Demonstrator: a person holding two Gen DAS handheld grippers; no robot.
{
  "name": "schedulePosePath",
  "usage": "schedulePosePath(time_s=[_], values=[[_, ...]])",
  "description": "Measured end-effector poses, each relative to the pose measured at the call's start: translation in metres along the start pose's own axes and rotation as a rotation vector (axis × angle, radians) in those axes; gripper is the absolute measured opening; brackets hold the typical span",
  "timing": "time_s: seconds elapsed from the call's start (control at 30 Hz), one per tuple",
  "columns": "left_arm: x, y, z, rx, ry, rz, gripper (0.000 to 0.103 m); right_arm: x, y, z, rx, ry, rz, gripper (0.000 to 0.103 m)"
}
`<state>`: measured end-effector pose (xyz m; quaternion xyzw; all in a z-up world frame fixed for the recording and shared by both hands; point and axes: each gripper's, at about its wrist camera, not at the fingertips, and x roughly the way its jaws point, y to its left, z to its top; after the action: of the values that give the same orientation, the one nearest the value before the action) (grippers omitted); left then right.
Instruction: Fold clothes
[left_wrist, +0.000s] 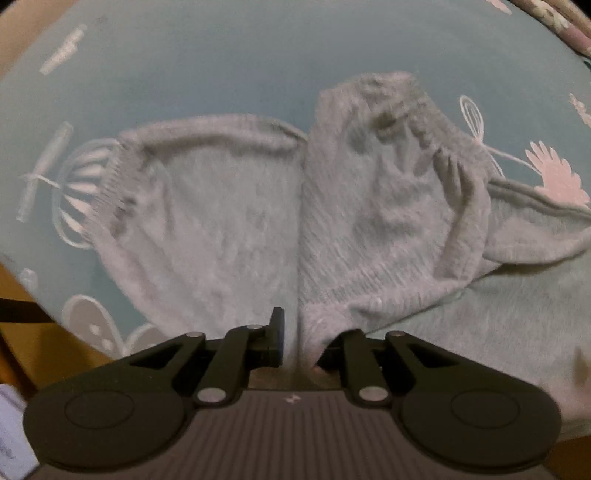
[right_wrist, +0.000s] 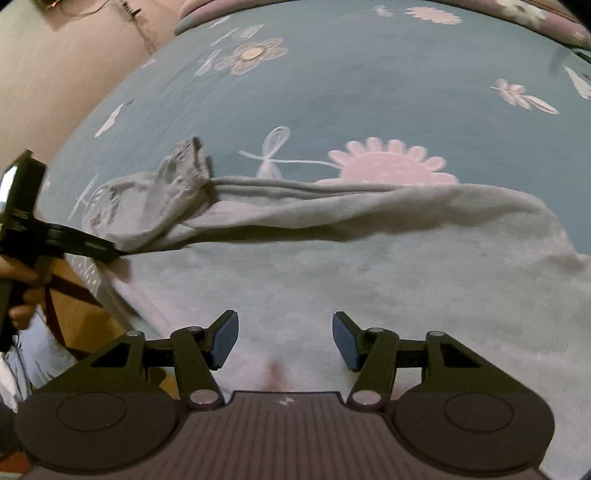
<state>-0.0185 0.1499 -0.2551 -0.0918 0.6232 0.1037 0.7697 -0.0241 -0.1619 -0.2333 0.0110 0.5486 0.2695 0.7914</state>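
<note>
grey garment (left_wrist: 258, 221) pinched by downward-pointing left tool (left_wrist: 299, 343).

The teal flower-printed bedspread (right_wrist: 369, 92) lies bare beyond the rumpled grey knit garment (right_wrist: 332, 288), giving open passage there. The garment's raised fold (right_wrist: 295, 218) forms 1 low ridge across the middle, and the black left gripper (right_wrist: 74, 240) blocks its left end.

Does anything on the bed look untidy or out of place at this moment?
Yes. The grey garment is not flat: one sleeve lies bunched and twisted across it, and a fold stands up. The left gripper pinches the cloth; the right gripper is open.
</note>
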Motion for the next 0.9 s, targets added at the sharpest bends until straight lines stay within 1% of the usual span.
schedulePosePath(time_s=[0.07,0.13,0.17,0.2,0.23,0.27,0.3,0.4,0.43,0.5,0.57,0.63,0.7,0.73,0.77,0.8,0.87,0.9], values=[[-0.007,0.006,0.001,-0.003,-0.031,-0.057,0.013,0.001,0.009,0.005,-0.010,-0.009,0.017,0.062],[-0.021,0.013,0.000,0.008,-0.083,-0.145,0.017,0.000,0.017,0.012,-0.010,-0.029,0.045,0.062],[-0.029,0.018,-0.002,0.008,-0.115,-0.194,0.027,0.000,0.020,0.017,-0.004,-0.039,0.065,0.062],[-0.035,0.022,-0.003,0.010,-0.133,-0.241,0.044,0.001,0.023,0.022,0.005,-0.048,0.088,0.062],[-0.039,0.027,-0.004,0.011,-0.139,-0.290,0.050,0.004,0.025,0.029,0.022,-0.053,0.114,0.062],[-0.043,0.032,-0.006,0.014,-0.142,-0.335,0.053,0.008,0.027,0.036,0.042,-0.059,0.140,0.062],[-0.044,0.036,-0.007,0.023,-0.137,-0.360,0.053,0.012,0.029,0.044,0.062,-0.066,0.165,0.062],[-0.046,0.044,-0.014,0.044,-0.119,-0.383,0.052,0.033,0.032,0.069,0.136,-0.091,0.238,0.062],[-0.046,0.048,-0.016,0.039,-0.123,-0.410,0.052,0.041,0.034,0.078,0.163,-0.096,0.257,0.062],[-0.043,0.058,-0.019,0.012,-0.132,-0.473,0.055,0.063,0.034,0.090,0.232,-0.076,0.303,0.062],[-0.035,0.066,-0.019,-0.034,-0.130,-0.506,0.056,0.085,0.033,0.099,0.303,-0.044,0.343,0.062],[-0.024,0.072,-0.018,-0.079,-0.106,-0.540,0.056,0.107,0.032,0.100,0.378,0.001,0.360,0.062],[-0.015,0.076,-0.014,-0.100,-0.101,-0.563,0.056,0.122,0.033,0.098,0.444,0.032,0.368,0.057],[-0.012,0.076,-0.013,-0.093,-0.109,-0.562,0.056,0.124,0.034,0.097,0.463,0.034,0.370,0.044],[-0.010,0.076,-0.011,-0.087,-0.116,-0.560,0.056,0.123,0.036,0.096,0.468,0.027,0.355,0.025],[-0.007,0.076,-0.009,-0.079,-0.122,-0.564,0.056,0.121,0.040,0.097,0.455,0.011,0.331,0.019],[-0.004,0.073,-0.006,-0.058,-0.124,-0.600,0.056,0.107,0.051,0.102,0.406,-0.040,0.290,0.019],[-0.004,0.072,-0.005,-0.045,-0.128,-0.618,0.056,0.099,0.057,0.104,0.378,-0.066,0.294,0.019]])
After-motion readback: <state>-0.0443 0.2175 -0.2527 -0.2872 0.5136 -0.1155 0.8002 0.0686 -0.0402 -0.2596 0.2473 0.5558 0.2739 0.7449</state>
